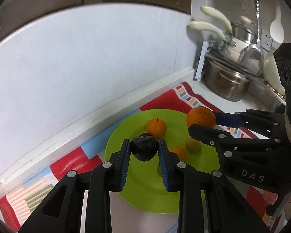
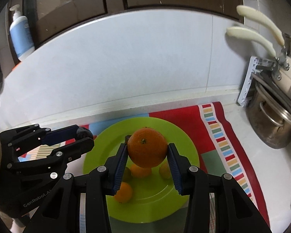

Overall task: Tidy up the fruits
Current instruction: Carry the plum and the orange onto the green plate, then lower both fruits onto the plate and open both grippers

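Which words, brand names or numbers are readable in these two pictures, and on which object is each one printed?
"DAS": white letters on the body of the right gripper, seen from the left wrist camera.
"GenRobot.A": on the body of the left gripper, seen from the right wrist camera; the rest is cut off.
Print on the blue pump bottle: too blurred to read.

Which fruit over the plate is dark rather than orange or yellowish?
The dark fruit clamped in the left gripper. It looks near black; the big orange in the right gripper and the small fruits lying on the green plate are orange or yellow-green.
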Demonstrator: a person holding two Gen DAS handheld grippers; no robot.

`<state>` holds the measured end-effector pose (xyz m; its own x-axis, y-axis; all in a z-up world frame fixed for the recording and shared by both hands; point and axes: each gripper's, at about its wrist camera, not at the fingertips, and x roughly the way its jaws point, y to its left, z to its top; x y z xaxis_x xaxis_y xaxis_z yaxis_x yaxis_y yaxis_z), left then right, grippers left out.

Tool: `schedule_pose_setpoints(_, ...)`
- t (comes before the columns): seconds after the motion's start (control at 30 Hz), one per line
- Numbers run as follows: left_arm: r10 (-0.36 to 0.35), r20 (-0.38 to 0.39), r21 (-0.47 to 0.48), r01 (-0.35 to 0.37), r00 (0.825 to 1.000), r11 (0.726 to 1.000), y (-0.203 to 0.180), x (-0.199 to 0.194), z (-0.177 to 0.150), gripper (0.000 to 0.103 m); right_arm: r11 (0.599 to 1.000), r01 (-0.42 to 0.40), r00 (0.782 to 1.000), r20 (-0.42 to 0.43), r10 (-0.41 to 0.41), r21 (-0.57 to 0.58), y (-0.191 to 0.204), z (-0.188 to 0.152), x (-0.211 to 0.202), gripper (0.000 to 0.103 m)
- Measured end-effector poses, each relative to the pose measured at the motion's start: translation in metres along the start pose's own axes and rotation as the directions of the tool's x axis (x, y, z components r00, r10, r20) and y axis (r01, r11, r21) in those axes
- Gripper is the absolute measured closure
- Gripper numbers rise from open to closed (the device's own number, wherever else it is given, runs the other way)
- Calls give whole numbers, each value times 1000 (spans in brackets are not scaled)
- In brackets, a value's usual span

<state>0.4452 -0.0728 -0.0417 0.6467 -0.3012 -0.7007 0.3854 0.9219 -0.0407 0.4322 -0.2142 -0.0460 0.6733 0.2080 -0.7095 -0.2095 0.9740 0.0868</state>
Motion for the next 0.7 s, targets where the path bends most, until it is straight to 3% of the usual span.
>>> schedule_pose_setpoints(0.4,-18,-104,-29,15,994,999,9,46,-6,74,1000,13,997,-75,-12,15,-10,-3,44,60)
schedule_pose_setpoints(0.7,-21,-138,-22,18,990,1000,8,65,-9,73,1000,17,995,-104,-15,15,-8,-3,63,60)
